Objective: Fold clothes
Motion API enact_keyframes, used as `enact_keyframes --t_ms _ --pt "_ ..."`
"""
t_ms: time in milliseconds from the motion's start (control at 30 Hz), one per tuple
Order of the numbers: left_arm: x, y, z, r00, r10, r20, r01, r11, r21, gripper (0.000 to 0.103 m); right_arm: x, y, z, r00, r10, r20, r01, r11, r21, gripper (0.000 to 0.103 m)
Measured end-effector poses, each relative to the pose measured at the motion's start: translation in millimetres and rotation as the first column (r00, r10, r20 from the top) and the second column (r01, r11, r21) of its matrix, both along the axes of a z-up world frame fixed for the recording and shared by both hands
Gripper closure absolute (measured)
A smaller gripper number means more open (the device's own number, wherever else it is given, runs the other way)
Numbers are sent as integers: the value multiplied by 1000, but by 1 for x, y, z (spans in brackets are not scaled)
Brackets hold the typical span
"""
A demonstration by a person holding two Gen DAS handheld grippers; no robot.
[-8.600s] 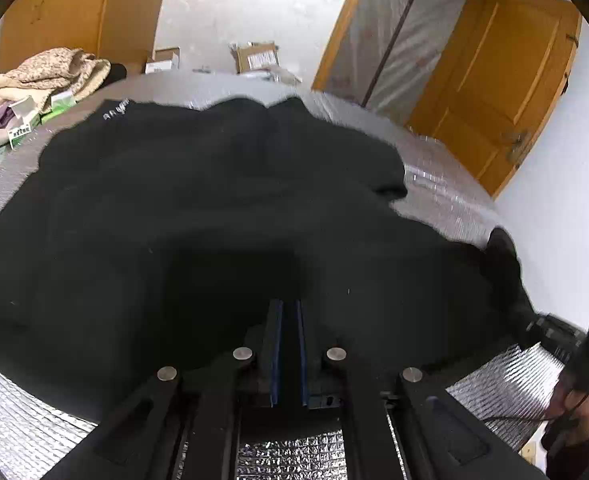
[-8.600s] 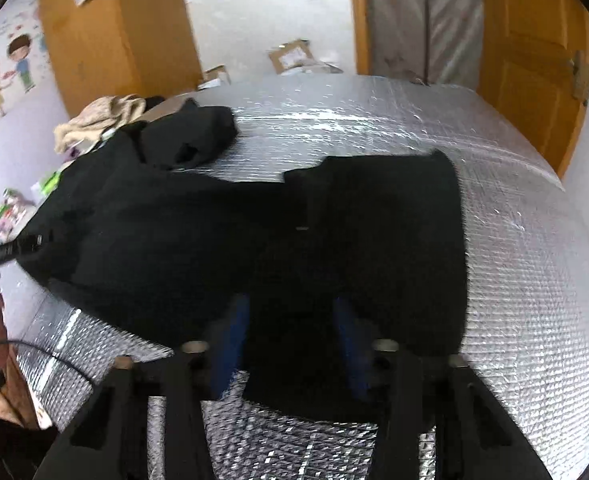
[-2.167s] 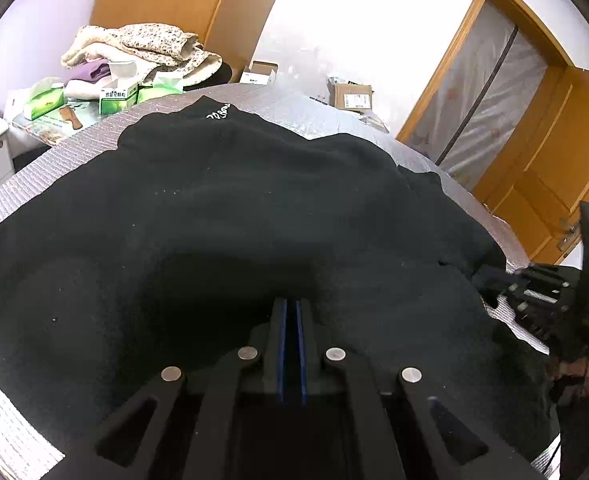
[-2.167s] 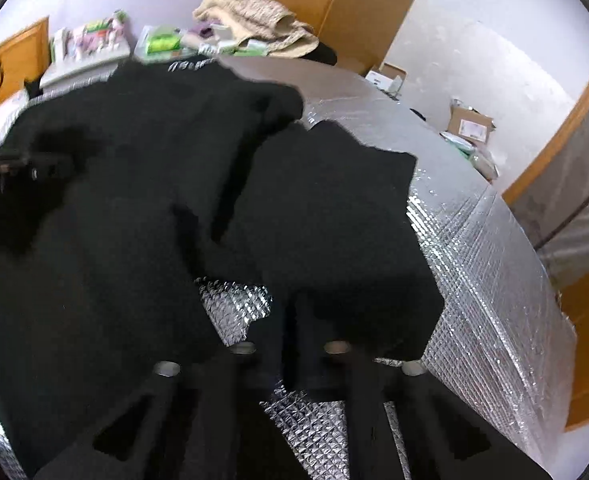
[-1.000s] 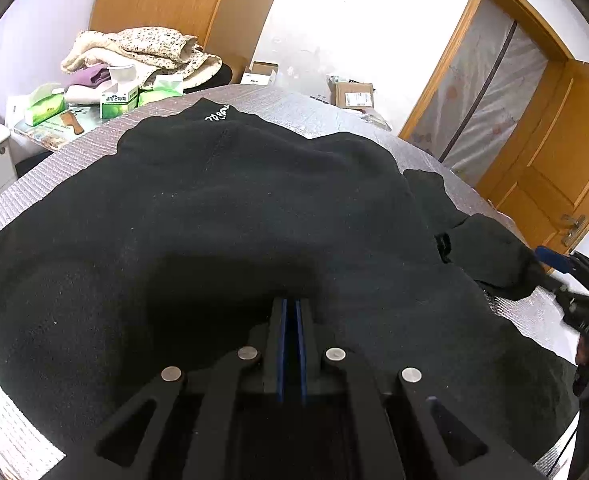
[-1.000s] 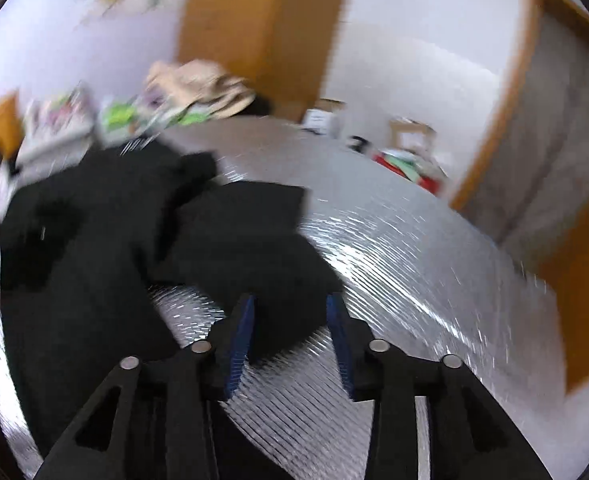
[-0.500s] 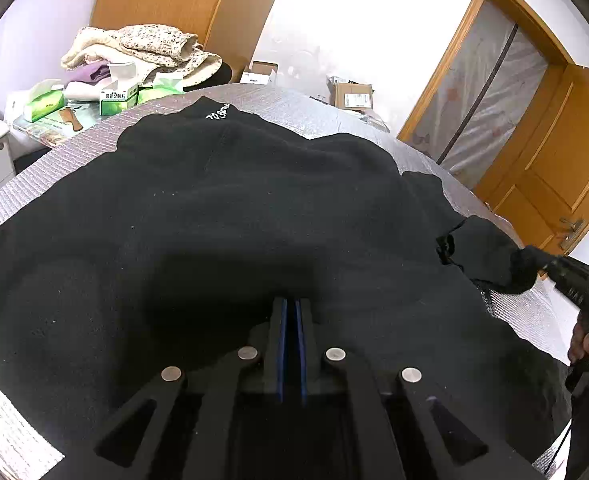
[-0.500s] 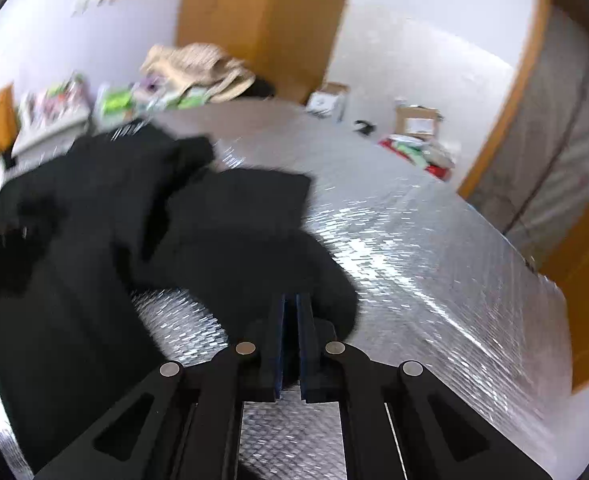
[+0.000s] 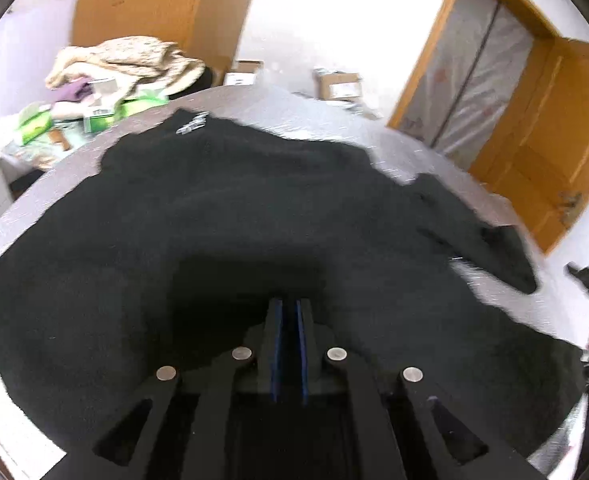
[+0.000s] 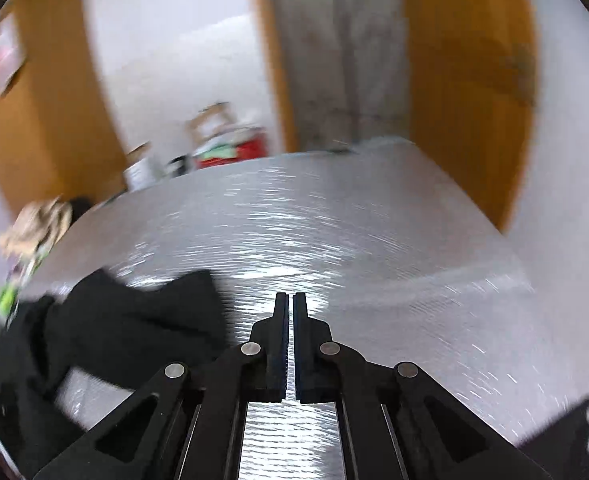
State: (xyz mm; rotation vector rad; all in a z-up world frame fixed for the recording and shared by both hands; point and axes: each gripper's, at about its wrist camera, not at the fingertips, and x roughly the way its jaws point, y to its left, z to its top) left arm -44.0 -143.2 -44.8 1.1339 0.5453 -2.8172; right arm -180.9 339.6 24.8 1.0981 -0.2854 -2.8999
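Silver quilted bedding lay under the spread black garment, whose near hem the left gripper pinched, while the right gripper, clenched empty beside the sleeve, probably needed to regrasp for a fold.

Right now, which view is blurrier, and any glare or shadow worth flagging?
Right wrist view: heavy motion smear; streaked glare across the silver mat, door and boxes soft. Left wrist view: sharper, only mildly soft; black garment loses detail, with a darker shadow patch just ahead of the left tool. Both views: fisheye bending and dark corners.
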Motion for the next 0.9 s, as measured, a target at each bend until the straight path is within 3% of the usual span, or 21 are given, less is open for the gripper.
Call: enact_keyframes --t_ms 67,133,200,233,300,400,600,667,700,733,900 --pt "-4 13 4 999 -38 -19 38 999 -5 97 3 12 -4 999 -17 30 18 999 -29 96" --pt "-8 25 7 996 -76 -36 76 997 -11 97 4 6 -5 998 46 38 -44 997 -63 78" --pt "-12 36 5 994 -109 -29 109 994 -19 97 8 -15 -2 989 149 9 -149 989 -23 58" --pt "-13 40 2 992 -120 -24 119 993 -23 97 8 -29 -3 980 200 11 -201 980 10 55" --pt "-16 43 -3 991 -130 -11 130 991 -20 97 7 -58 -6 954 300 30 -301 950 82 54" --pt "-20 40 -14 993 -119 18 119 993 13 97 5 -101 -11 896 439 71 -444 877 183 53" --pt "-21 38 -18 993 -118 16 118 993 23 97 -36 -110 -52 898 386 212 -423 889 173 52" --pt "-21 38 -18 993 -119 16 119 993 25 97 -38 -107 -52 906 374 196 -404 904 142 55" --pt "-21 38 -19 993 -119 15 119 993 29 97 -39 -101 -48 913 365 182 -388 916 108 84" --pt "-21 37 -19 993 -119 14 119 992 36 97 -40 -95 -44 920 356 166 -371 926 70 98" --pt "-21 37 -19 993 -119 11 119 992 46 97 -21 -58 8 948 319 -13 -319 946 -59 98"
